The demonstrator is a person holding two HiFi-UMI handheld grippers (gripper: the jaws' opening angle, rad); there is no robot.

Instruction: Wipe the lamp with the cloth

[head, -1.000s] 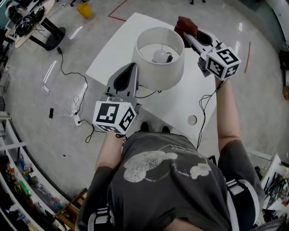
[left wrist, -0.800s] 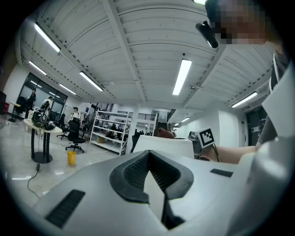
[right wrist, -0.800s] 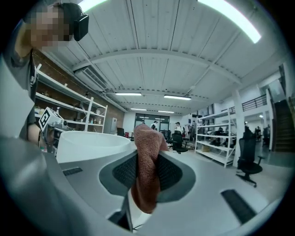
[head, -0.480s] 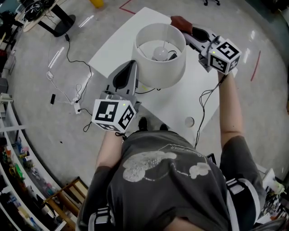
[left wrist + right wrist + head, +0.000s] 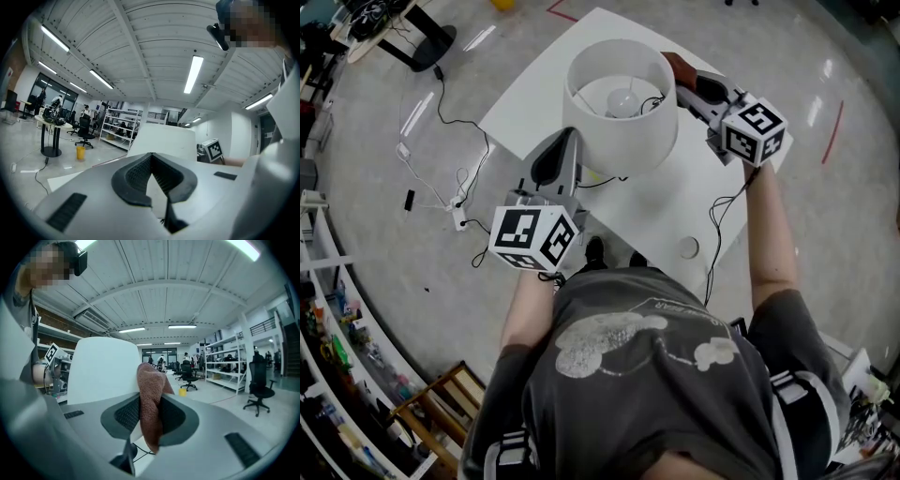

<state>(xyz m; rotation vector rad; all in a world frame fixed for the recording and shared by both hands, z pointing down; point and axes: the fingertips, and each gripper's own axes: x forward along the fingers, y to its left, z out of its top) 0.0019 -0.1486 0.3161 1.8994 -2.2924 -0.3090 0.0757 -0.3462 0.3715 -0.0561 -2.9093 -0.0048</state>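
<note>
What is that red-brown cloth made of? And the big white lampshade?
Cloth: looks like soft terry or microfibre, matte. Its surface shows a fine nubbly texture, and it folds and droops softly. Lampshade: probably fabric or paper over a stiff liner, smooth matte white. It holds a firm drum shape with no gloss, but plastic is possible.

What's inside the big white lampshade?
A round white bulb sits inside the lampshade, with a dark fitting beside it. The shade hides whatever holds it up underneath.
</note>
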